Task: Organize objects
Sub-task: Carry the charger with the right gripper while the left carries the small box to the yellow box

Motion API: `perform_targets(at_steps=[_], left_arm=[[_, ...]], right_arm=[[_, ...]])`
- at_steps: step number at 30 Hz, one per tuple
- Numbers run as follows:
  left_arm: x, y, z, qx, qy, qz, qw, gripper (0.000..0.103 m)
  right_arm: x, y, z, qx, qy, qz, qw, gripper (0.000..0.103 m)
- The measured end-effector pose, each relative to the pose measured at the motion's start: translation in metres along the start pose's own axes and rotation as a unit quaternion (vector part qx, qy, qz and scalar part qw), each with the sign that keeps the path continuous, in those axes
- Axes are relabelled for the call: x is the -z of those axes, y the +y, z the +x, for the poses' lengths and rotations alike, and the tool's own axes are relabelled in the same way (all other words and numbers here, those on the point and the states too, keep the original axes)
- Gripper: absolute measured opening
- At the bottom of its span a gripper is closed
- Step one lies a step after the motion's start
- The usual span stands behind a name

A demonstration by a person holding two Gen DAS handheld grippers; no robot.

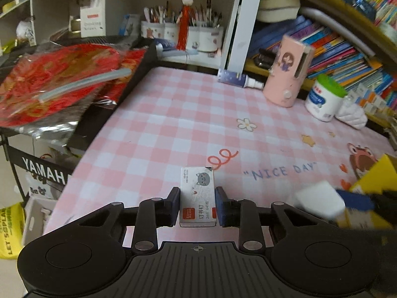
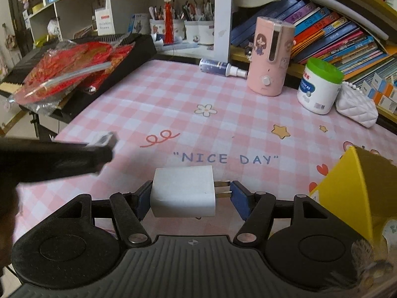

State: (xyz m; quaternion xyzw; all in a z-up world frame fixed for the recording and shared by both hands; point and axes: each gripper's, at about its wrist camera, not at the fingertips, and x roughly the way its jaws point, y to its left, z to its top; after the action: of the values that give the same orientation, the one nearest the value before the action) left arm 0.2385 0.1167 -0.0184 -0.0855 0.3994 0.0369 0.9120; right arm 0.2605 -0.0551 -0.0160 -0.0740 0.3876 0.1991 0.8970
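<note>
pink checked desk mat (image 1: 173, 114) under cluttered shelves, books at back right. left gripper (image 1: 197, 204): jaws narrow, pads pressing both sides of staple box (image 1: 198, 193), box low over mat near front edge. right gripper (image 2: 189, 197): jaws about half apart, clamped on white charger plug (image 2: 183, 191) (one pad on body, other on prongs). yellow container (image 2: 347, 191) just right of it. step in hand, judged: both items picked up, carry phase. next move calls for steady grip, travel right to container, release inside.
</note>
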Motion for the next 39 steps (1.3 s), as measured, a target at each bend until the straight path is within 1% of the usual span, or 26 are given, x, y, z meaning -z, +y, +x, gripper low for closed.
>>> perform_targets(at_steps=[6, 13, 19, 22, 28, 35, 39], left_arm=[[0.022, 0.005, -0.043, 0.006, -0.013, 0.007, 0.9999, 0.028], [0.043, 0.010, -0.081, 0.014, -0.029, 0.006, 0.9995, 0.028], [0.064, 0.010, -0.098, 0.026, -0.024, 0.013, 0.9993, 0.028], [0.074, 0.011, -0.107, 0.030, -0.028, 0.017, 0.9990, 0.028], [0.099, 0.016, -0.128, 0.039, -0.027, 0.017, 0.9987, 0.028], [0.133, 0.022, -0.156, 0.046, -0.015, 0.029, 0.9984, 0.028], [0.148, 0.024, -0.172, 0.050, -0.016, 0.034, 0.9980, 0.028]], right_arm=[[0.006, 0.000, -0.028, -0.006, -0.021, 0.001, 1.000, 0.063], [0.025, 0.008, -0.060, -0.009, -0.028, 0.005, 1.000, 0.063], [0.042, 0.017, -0.079, 0.001, -0.031, 0.021, 0.999, 0.063], [0.052, 0.023, -0.088, 0.004, -0.031, 0.022, 0.999, 0.063], [0.076, 0.037, -0.106, 0.006, -0.025, 0.023, 0.999, 0.063], [0.108, 0.057, -0.130, 0.000, -0.014, 0.025, 1.000, 0.063], [0.124, 0.066, -0.144, -0.002, -0.012, 0.027, 1.000, 0.063]])
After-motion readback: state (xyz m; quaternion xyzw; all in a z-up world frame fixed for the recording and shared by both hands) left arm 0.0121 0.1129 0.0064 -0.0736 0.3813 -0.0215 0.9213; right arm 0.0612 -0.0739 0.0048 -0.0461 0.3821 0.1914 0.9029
